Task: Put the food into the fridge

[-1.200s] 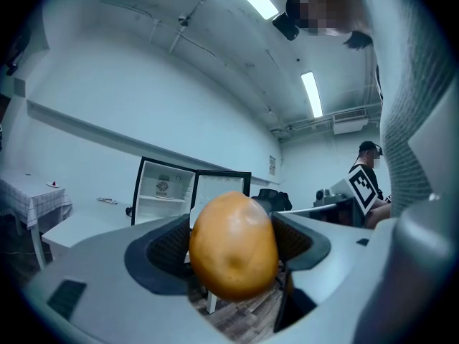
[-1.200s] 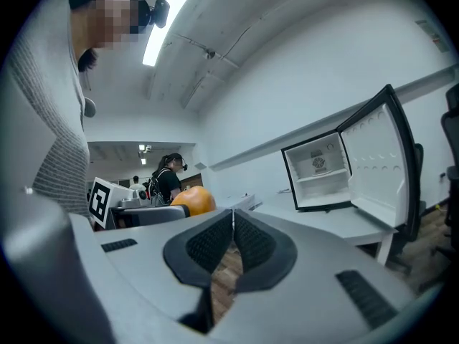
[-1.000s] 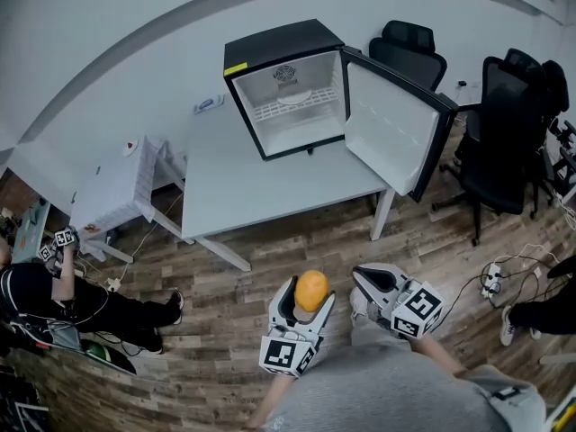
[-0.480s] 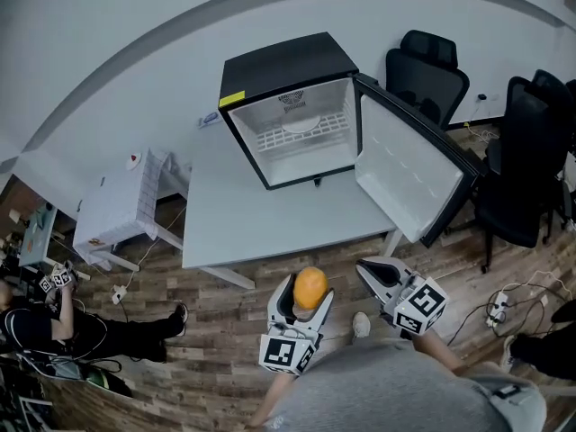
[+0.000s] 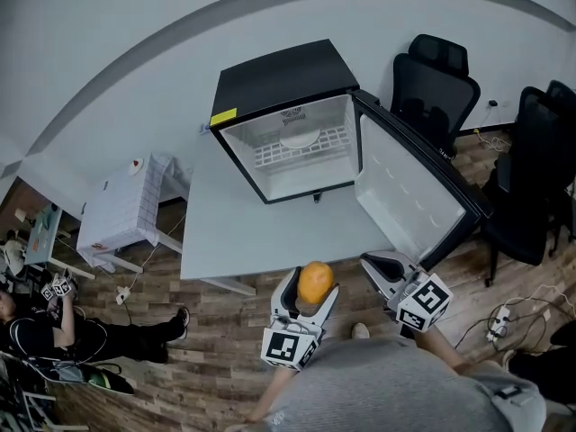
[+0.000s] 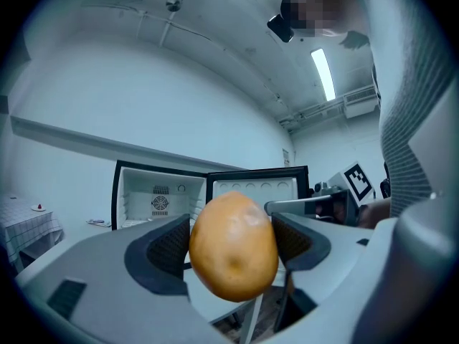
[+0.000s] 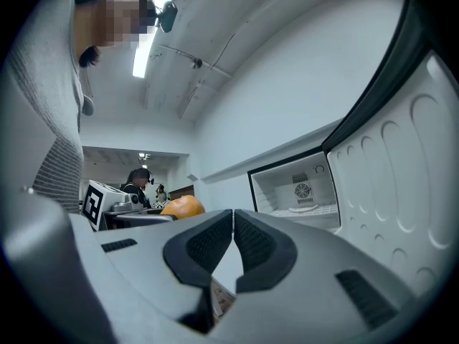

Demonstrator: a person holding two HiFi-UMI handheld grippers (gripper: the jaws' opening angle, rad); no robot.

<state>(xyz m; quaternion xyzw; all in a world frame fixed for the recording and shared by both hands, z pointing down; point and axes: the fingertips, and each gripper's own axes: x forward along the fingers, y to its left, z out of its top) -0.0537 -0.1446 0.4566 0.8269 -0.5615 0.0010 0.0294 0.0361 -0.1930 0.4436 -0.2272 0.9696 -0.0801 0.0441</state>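
Observation:
My left gripper (image 5: 310, 288) is shut on an orange-brown potato (image 5: 314, 282), held just off the near edge of the white table (image 5: 234, 223). The potato (image 6: 233, 246) fills the gap between the dark pads in the left gripper view. A small black fridge (image 5: 292, 120) stands on the table with its door (image 5: 409, 187) swung open to the right; its white inside holds a wire shelf (image 5: 301, 147). My right gripper (image 5: 382, 266) hovers near the door's lower corner, its jaws pressed together with nothing between them (image 7: 233, 246).
Black office chairs (image 5: 436, 79) stand right of the fridge. A small white side table (image 5: 121, 205) sits to the left. A person (image 5: 45, 331) crouches on the wooden floor at far left. Cables and a power strip (image 5: 499, 318) lie at the right.
The view has closed in on the table and fridge, which now sit lower and larger in frame. Both grippers keep their hold and spacing; the potato stays clamped.

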